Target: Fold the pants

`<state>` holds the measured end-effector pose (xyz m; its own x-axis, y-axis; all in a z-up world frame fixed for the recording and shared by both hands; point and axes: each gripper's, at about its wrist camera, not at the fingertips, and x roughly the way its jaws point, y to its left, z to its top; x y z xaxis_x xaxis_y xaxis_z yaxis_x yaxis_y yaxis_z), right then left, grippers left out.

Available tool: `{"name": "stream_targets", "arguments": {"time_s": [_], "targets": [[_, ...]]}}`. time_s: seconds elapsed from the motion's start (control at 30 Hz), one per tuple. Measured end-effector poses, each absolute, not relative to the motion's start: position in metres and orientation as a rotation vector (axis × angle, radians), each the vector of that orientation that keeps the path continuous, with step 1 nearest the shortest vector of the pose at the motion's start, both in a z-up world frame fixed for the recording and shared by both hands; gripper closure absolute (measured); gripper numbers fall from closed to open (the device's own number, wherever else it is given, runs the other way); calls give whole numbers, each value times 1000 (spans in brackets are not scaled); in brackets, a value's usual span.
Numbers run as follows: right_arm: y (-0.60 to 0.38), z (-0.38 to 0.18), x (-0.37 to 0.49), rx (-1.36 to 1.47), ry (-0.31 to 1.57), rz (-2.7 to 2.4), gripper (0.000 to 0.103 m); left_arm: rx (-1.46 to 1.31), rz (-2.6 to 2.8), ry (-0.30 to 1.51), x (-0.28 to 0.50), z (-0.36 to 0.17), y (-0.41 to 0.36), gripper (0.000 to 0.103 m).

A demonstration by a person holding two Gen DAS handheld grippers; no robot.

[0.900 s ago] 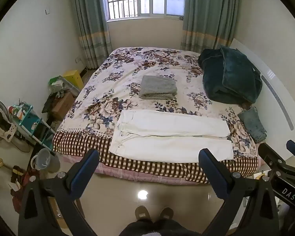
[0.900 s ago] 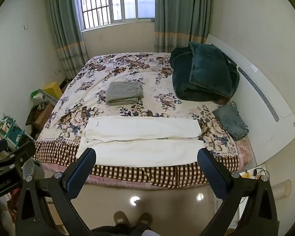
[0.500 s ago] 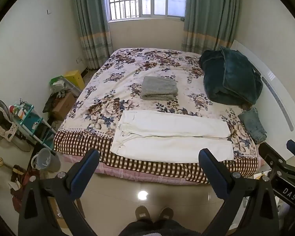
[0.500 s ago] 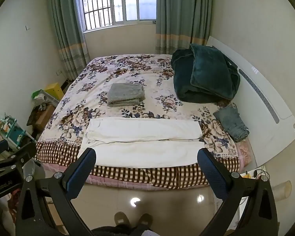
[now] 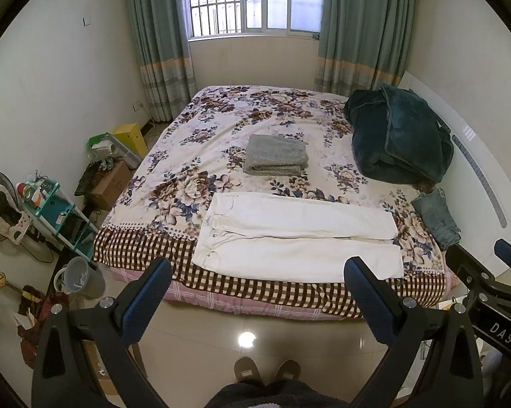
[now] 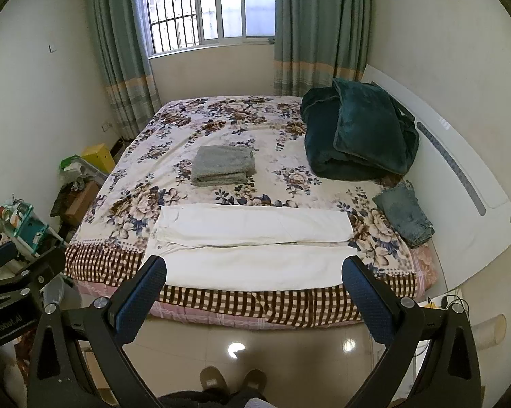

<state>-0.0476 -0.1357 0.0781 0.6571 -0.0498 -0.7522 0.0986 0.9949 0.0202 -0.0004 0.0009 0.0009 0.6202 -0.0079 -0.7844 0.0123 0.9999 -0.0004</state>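
Note:
White pants lie flat near the front edge of the floral bed, waist to the left, both legs stretched to the right. They also show in the right wrist view. My left gripper is open and empty, held above the floor in front of the bed, short of the pants. My right gripper is open and empty, at about the same distance. The right gripper shows at the right edge of the left wrist view.
A folded grey towel lies mid-bed. A dark green blanket and folded jeans lie on the right by the white headboard. A teal shelf, bucket and boxes stand left of the bed. My slippers are on the tiled floor.
Both views have tilted down slightly, so the bed and pants sit a little higher in frame. Both grippers stay open. The pants have not moved.

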Motion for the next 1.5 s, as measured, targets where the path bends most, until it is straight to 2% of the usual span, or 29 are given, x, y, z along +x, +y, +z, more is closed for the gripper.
{"name": "stream_targets", "arguments": {"time_s": [1.5], "targets": [[-125, 86, -44, 63, 846, -80, 0, 8, -12, 886, 11, 23, -5, 0]]}}
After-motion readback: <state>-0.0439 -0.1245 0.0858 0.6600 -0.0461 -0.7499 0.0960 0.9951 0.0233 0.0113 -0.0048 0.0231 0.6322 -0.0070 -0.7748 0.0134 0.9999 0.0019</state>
